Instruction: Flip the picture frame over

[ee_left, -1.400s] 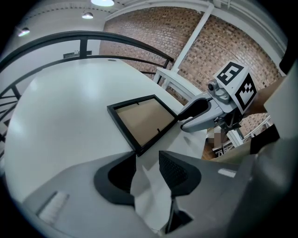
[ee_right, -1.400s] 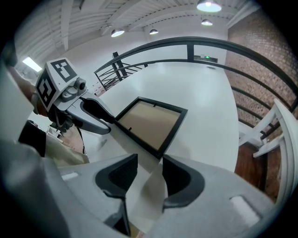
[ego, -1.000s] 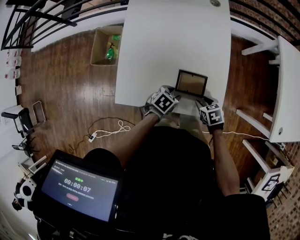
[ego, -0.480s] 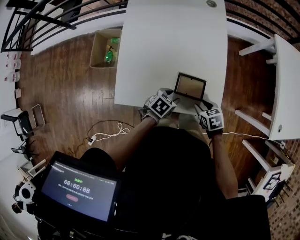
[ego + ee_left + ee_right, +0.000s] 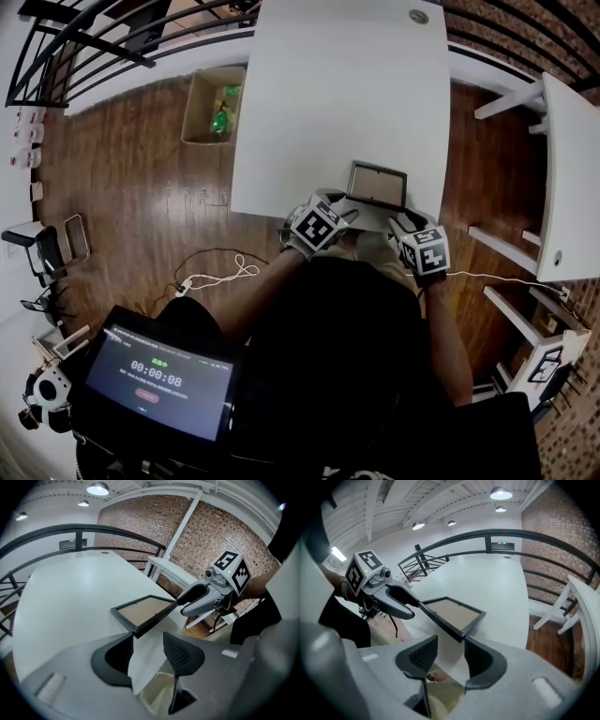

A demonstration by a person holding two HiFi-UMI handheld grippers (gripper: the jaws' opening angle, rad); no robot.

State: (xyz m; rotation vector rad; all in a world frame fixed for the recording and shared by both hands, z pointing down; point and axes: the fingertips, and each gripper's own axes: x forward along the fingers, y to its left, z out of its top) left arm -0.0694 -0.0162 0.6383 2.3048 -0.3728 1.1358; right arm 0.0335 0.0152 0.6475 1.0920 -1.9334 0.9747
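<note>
Just left of centre in the head view, the left gripper [image 5: 343,210], jaws just widened and clamping nothing, seems to prop one near corner of the picture frame [image 5: 377,185]. The frame leans at the table [image 5: 337,94] edge, tipped for turning. The right gripper [image 5: 401,222], also unclenched, props the other corner. The frame stands steeper than before.

The black rectangular picture frame [image 5: 377,185] sits at the near right part of the large white table [image 5: 337,94], just behind its near edge. Left of the table, an open cardboard box [image 5: 202,89] stands on the wooden plank floor [image 5: 122,187]. A second white table [image 5: 572,178] stands well apart to the right
</note>
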